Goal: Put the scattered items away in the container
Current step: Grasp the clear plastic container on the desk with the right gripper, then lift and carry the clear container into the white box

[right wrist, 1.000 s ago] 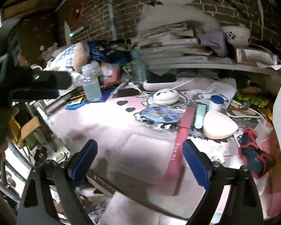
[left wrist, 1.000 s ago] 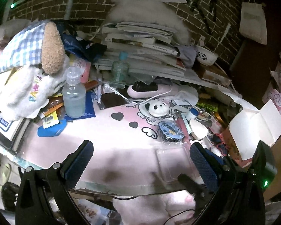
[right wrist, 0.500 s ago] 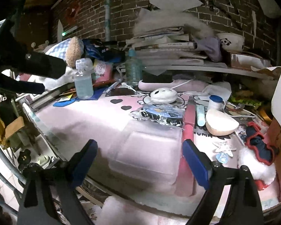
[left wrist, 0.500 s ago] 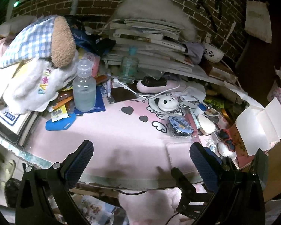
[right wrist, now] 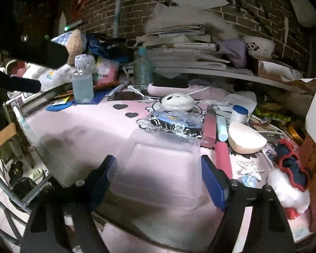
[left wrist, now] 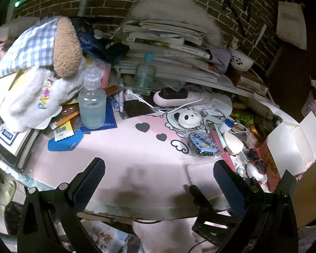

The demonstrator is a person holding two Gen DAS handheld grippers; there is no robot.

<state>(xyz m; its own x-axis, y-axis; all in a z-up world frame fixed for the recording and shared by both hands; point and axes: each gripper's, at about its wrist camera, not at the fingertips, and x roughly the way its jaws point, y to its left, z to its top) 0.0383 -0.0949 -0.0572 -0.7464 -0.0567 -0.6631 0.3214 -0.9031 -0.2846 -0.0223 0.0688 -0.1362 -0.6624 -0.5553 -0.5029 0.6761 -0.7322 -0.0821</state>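
Observation:
A clear plastic container (right wrist: 158,164) lies near the front edge of the pink mat (right wrist: 90,130). My right gripper (right wrist: 157,168) is open, with a jaw close to each side wall; I cannot tell whether they touch it. Behind the container lie a wrapped blue tape roll (right wrist: 174,122), a panda puff (right wrist: 177,102), a pink tube (right wrist: 210,124), a beige sponge (right wrist: 246,139), a blue-capped jar (right wrist: 239,113), a star clip (right wrist: 250,167) and a red-edged navy scrunchie (right wrist: 290,158). My left gripper (left wrist: 158,185) hangs open and empty over the mat's front, left of the container (left wrist: 200,172).
A clear bottle (left wrist: 92,107) and a green bottle (left wrist: 144,78) stand at the back left. A plush toy (left wrist: 38,73), stacked books (left wrist: 168,48), a pink power strip (left wrist: 179,97) and a panda bowl (left wrist: 241,62) crowd the back. An open white box (left wrist: 295,145) stands at right.
My right gripper has moved forward until its jaws flank the container, and the gap between them has narrowed a little. The left gripper drifted slightly and stays open.

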